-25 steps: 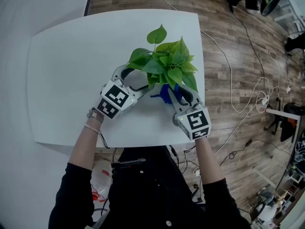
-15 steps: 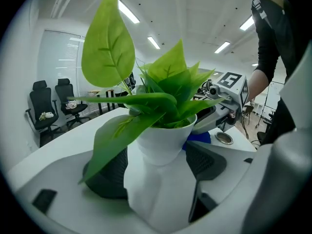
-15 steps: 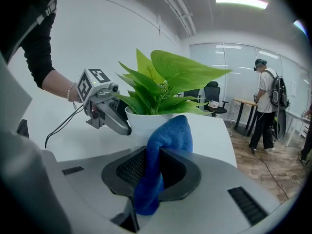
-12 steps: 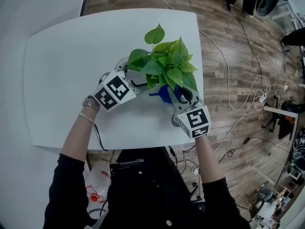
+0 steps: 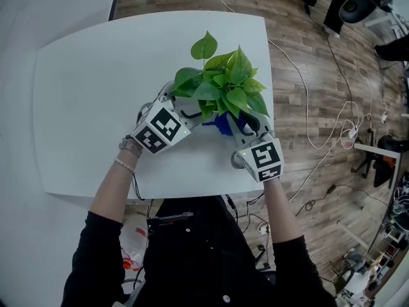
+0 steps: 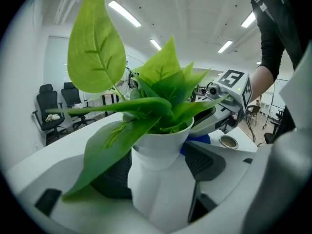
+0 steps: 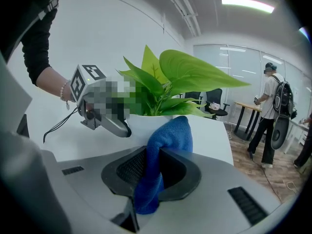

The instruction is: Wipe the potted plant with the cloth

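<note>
**Pot steadied, cloth ready**

Pot point(image 6: 156, 199) standing toward the right side of the white surface point(image 5: 89, 94), clasped low by the left gripper point(image 6: 158, 172) — fingers spread wide, one dark pad on each side of the white wall, seemingly pressed against it. Cloth point(image 7: 168, 140), blue, pinched in the right gripper point(image 7: 158, 167): fingers closed on its middle, a soft fold bulging up past them, just beside the pot's rim and under the leaves point(image 5: 223, 85).

Judging by looks: pot smooth, hard, probably slippery and top-heavy under all that foliage, so best held low on the body, never by the stems. Leaves thin, limp, easily torn or creased — light strokes only, along the blade from stem to tip, with support from below where possible. Cloth soft and floppy, good for following a curved wall but prone to slipping out if gripped by a corner. Wiping seemingly at an early stage, pot wall or lower leaves nearest the cloth.
</note>
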{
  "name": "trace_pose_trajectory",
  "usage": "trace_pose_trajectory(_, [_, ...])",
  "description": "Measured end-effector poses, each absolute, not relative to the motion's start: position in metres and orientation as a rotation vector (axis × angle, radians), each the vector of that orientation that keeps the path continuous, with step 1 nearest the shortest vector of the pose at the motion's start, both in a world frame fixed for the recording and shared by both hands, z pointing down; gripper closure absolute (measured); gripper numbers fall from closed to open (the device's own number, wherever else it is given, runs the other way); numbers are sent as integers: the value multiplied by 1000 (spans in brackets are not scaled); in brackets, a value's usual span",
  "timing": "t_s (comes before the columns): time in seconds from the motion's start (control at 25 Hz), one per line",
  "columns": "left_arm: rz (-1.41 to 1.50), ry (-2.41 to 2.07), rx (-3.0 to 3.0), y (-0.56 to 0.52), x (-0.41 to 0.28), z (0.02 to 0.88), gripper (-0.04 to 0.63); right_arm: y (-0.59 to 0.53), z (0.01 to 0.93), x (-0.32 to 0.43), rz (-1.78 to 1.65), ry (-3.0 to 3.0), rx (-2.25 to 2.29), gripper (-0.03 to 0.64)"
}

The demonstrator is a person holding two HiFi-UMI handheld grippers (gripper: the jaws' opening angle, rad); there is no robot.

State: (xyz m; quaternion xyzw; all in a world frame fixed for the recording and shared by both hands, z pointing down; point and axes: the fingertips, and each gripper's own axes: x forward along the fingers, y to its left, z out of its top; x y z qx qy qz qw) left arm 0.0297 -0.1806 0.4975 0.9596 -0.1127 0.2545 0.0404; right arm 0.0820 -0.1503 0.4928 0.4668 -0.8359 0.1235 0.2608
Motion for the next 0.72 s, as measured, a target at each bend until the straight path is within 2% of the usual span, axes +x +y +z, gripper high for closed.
trace_pose_trajectory(0.72, [808, -871, 2724, -166, 40, 487, 244, -141, 473, 88, 228, -2256, 1253, 522])
